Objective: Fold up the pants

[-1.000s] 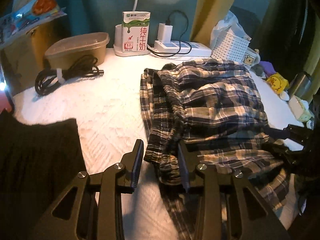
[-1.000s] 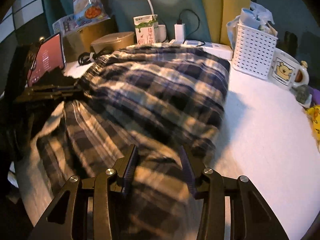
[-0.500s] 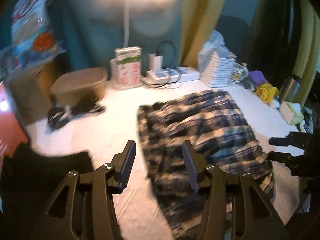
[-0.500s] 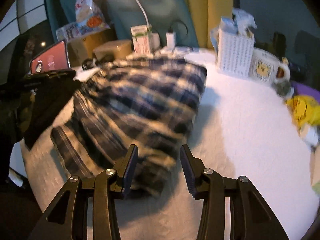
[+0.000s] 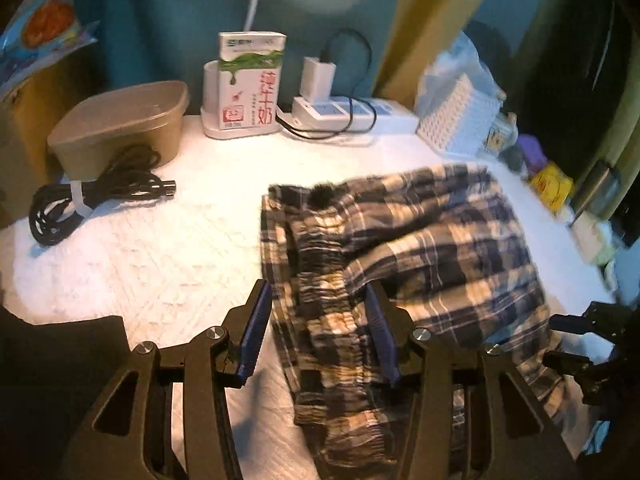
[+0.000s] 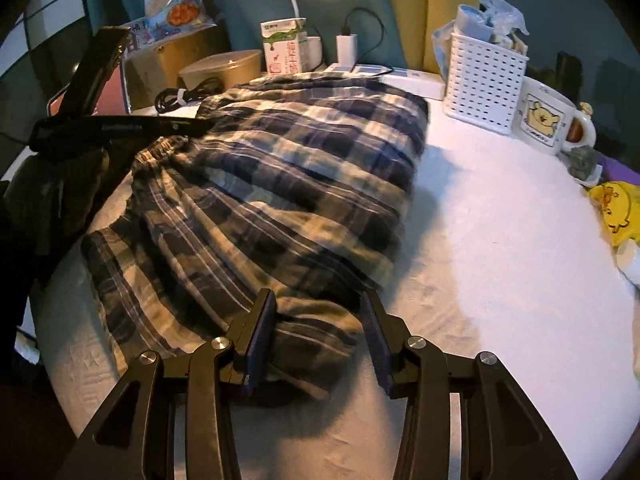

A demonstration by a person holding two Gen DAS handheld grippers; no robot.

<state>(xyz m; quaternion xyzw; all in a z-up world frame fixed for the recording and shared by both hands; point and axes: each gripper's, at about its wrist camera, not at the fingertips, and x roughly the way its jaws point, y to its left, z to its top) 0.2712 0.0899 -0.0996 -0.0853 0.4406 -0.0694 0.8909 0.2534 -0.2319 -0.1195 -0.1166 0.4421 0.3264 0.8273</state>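
Note:
The plaid pants lie folded in a loose bundle on the white table cover; they also show in the right wrist view. My left gripper is open, its jaws straddling the gathered waistband at the bundle's left side. My right gripper is open, its jaws on either side of the bundle's near corner. The right gripper shows at the right edge of the left wrist view. The left gripper shows as a dark shape at the left of the right wrist view.
A milk carton, a brown lidded tub, a coiled black cable and a charger on a power strip stand at the back. A white basket, a bear mug and yellow toys sit right. Dark cloth lies near left.
Both grippers lifted away and came back down to the pants. The left now straddles the waistband again, the right the bundle's near corner. The pants lie more compactly.

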